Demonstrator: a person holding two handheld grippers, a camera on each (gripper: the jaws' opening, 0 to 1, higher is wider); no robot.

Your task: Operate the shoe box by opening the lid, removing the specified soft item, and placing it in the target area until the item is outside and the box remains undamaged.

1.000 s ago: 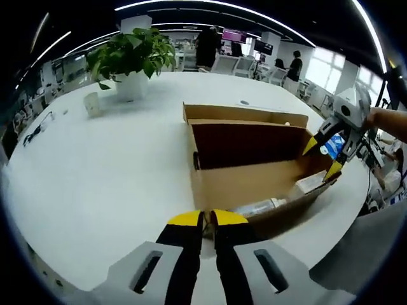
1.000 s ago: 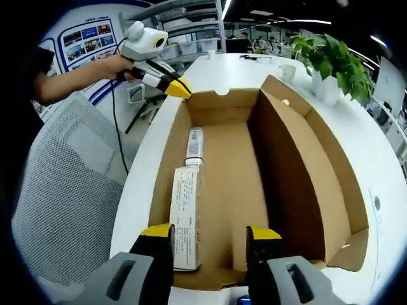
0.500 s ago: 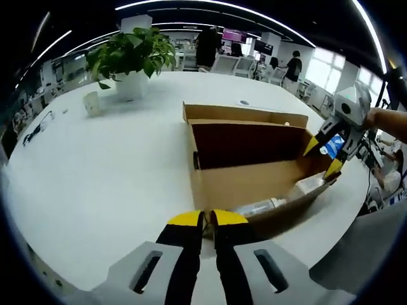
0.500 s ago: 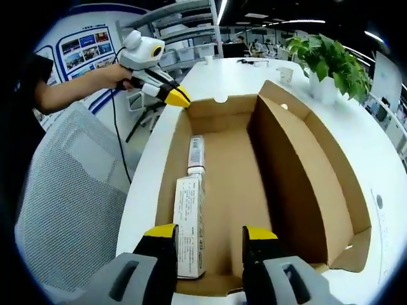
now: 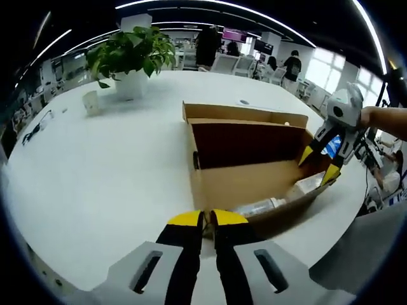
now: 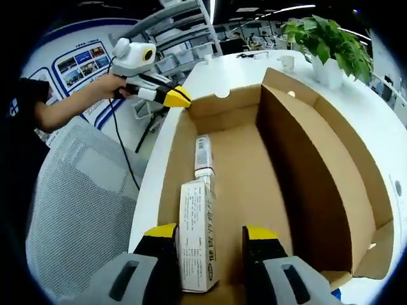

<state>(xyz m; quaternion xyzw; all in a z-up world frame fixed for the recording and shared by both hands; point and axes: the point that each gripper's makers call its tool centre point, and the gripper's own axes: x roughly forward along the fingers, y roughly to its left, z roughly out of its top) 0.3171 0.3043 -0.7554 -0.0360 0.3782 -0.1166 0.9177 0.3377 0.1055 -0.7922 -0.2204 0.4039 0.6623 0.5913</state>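
Observation:
An open brown cardboard shoe box (image 5: 236,185) lies on the white table, its lid (image 6: 316,175) standing up along one long side. Inside lie a white printed carton (image 6: 198,236) and, beyond it, a white tube (image 6: 203,154); both also show as the carton (image 5: 309,183) and the tube (image 5: 258,207). My right gripper (image 6: 210,232) is open, low over the box's near end, with the carton between and below its jaws. My left gripper (image 5: 206,218) is shut at the box's other end, its yellow tip (image 6: 176,96) by the rim. The right gripper (image 5: 318,164) shows open there.
A potted plant (image 5: 131,58) and a small white cup (image 5: 93,103) stand far back on the table (image 5: 95,171). A grey mesh chair (image 6: 73,210) sits beside the table's edge by the box. People and desks fill the background.
My right gripper has come lower and further in over the box, so the carton now sits between its jaws. The left gripper has stayed still and shut.

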